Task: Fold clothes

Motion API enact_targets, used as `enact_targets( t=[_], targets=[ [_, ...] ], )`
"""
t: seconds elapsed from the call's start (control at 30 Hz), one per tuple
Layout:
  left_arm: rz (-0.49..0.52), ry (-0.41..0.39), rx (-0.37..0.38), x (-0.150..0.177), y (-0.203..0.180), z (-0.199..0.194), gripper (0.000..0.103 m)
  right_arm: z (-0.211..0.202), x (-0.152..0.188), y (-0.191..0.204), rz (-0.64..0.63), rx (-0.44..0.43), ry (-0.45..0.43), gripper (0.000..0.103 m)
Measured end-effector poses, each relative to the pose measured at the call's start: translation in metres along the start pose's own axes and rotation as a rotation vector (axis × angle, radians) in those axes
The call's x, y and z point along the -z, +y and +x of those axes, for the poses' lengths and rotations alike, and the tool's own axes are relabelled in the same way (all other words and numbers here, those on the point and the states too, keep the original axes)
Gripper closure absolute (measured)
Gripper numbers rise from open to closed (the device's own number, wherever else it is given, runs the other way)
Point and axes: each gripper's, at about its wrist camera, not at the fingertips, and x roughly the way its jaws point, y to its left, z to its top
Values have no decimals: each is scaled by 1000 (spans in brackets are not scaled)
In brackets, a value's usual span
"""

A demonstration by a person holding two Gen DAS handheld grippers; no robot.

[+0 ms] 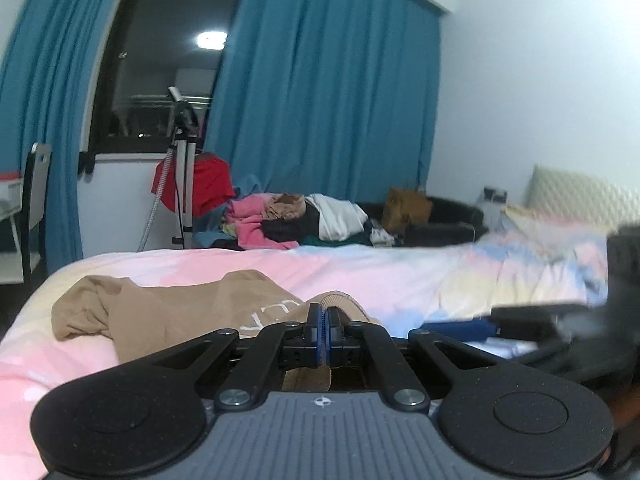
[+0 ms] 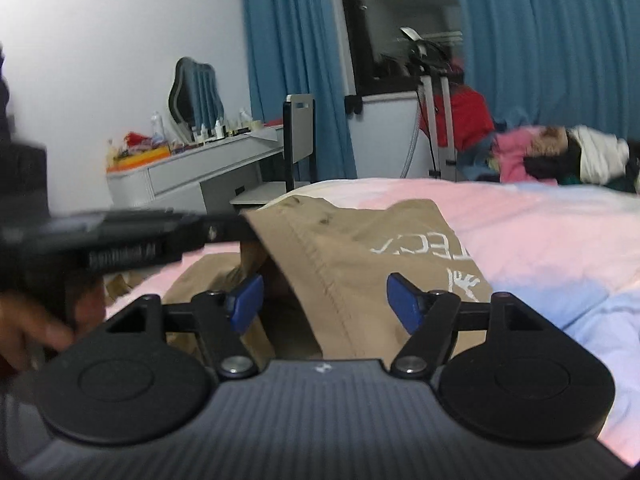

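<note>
The left gripper (image 1: 323, 322) has its blue pads pressed together, pinching a fold of tan cloth, and points slightly below level. The right gripper (image 2: 326, 300) has its jaws spread wide apart, its pads (image 2: 404, 304) clear of any contact. A hand (image 2: 28, 328) grips the left gripper's handle.

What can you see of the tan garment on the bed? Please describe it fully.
The tan garment is a soft, cotton-like shirt with white printed letters and a small white figure. It lies crumpled and partly folded on the pastel bedspread, with a stitched seam visible. The left gripper is shut on its ribbed edge. The right gripper is open, with the cloth between its pads.
</note>
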Motion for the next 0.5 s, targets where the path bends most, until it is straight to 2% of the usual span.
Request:
enact_targets(
  t=[0.2, 0.27, 0.37, 0.43, 0.5],
  targets=[
    [-23, -16, -5, -5, 0, -7, 102, 36, 10, 13, -22, 208, 90, 33],
    [-27, -20, -15, -4, 0, -10, 102, 37, 10, 10, -6, 341, 82, 33],
    [-42, -29, -18, -3, 0, -15, 102, 13, 4, 7, -15, 480, -48, 33],
    [-39, -35, -8, -3, -3, -15, 102, -5, 0, 4, 17, 545, -133, 33],
    [-34, -45, 6, -3, -6, -16, 102, -18, -2, 0, 49, 580, -196, 23]
  ],
)
